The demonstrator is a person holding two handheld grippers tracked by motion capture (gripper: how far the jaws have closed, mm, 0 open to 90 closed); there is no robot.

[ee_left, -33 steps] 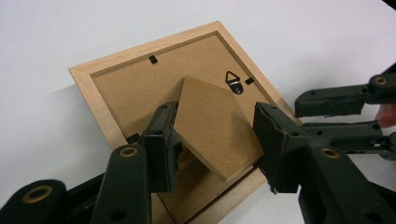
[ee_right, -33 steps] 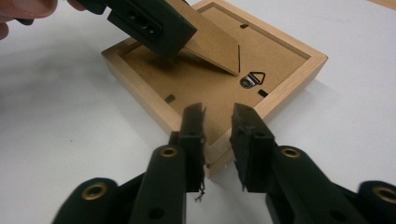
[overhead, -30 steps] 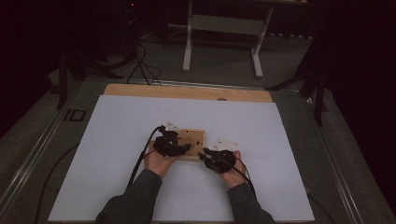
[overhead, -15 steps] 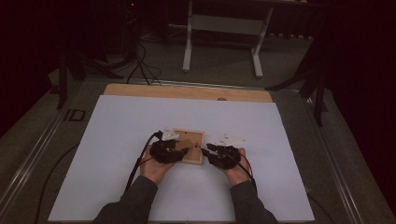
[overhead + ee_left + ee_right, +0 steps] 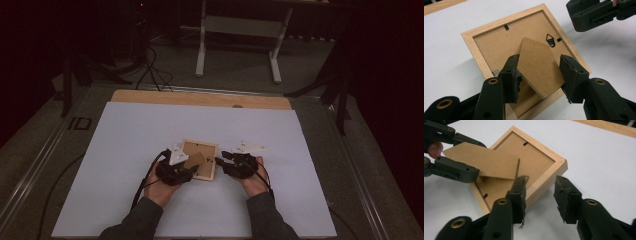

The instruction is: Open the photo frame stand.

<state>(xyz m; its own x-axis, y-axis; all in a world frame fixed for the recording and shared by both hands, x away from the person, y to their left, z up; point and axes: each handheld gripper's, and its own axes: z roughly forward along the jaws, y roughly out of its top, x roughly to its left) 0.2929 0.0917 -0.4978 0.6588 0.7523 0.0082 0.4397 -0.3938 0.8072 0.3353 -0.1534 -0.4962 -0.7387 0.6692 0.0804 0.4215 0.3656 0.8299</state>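
Two handheld grippers at work on one wooden picture frame (image 5: pixel 200 160), lying face down on the white sheet (image 5: pixel 125 150) that covers the tabletop, nearer its front edge than its far edge and roughly midway between the side edges. Brown fibreboard backing (image 5: pixel 496 47) facing up, with a small black hanging hook (image 5: pixel 551 41) and black retaining tabs along the inner rim.

Left gripper (image 5: pixel 540 76) — jaws fairly wide, one on each long edge of the frame's fold-out easel stand (image 5: pixel 539 65), the pads pressing on it; the stand lifted at an angle off the backing, as seen in the left gripper view. Same stand visible in the right gripper view (image 5: pixel 484 161), hinged up between those two black jaws.

Right gripper (image 5: pixel 540 195) — just off the frame's right edge in the high view (image 5: pixel 235 161), jaws having just been opening and now standing apart with nothing clamped; one jaw over the frame's wooden corner, the other over bare white sheet.

Bare strip of wooden tabletop (image 5: pixel 200 98) showing along the far edge, beyond the sheet.
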